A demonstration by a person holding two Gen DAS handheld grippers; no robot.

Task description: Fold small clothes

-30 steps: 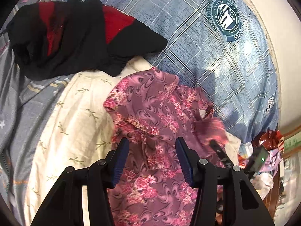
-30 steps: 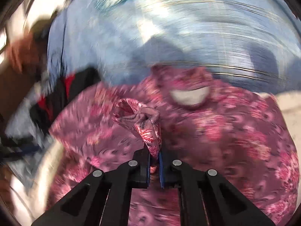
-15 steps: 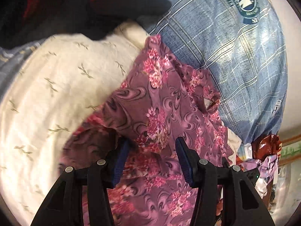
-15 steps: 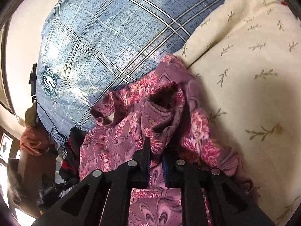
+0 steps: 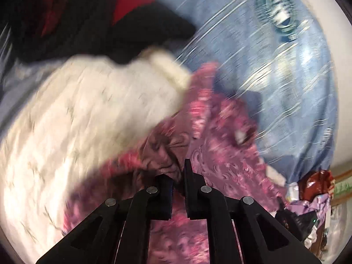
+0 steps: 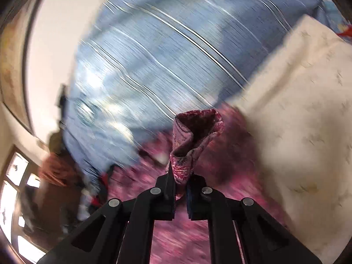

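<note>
Both tools now pinch the pink floral garment [image 5: 222, 154]: the left tool [image 5: 178, 181], spread wide half a second ago, has pressed together on a fold. Only the right view shows a bunched corner standing upright from the right tool [image 6: 180, 182]. Blur hides the garment's long axis; it lies on the cream sheet [image 5: 77, 121], the blue plaid pillow [image 5: 275, 77] beyond. Farthest, left view only, a black-and-red garment [image 5: 88, 22].

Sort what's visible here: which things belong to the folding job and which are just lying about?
In the job:
- pink floral garment
- left tongs, shut on it
- right tongs, shut on a bunched corner

Lying about:
- black and red garment
- blue plaid pillow
- cream leaf-print bedding
- clutter beside the bed
</note>
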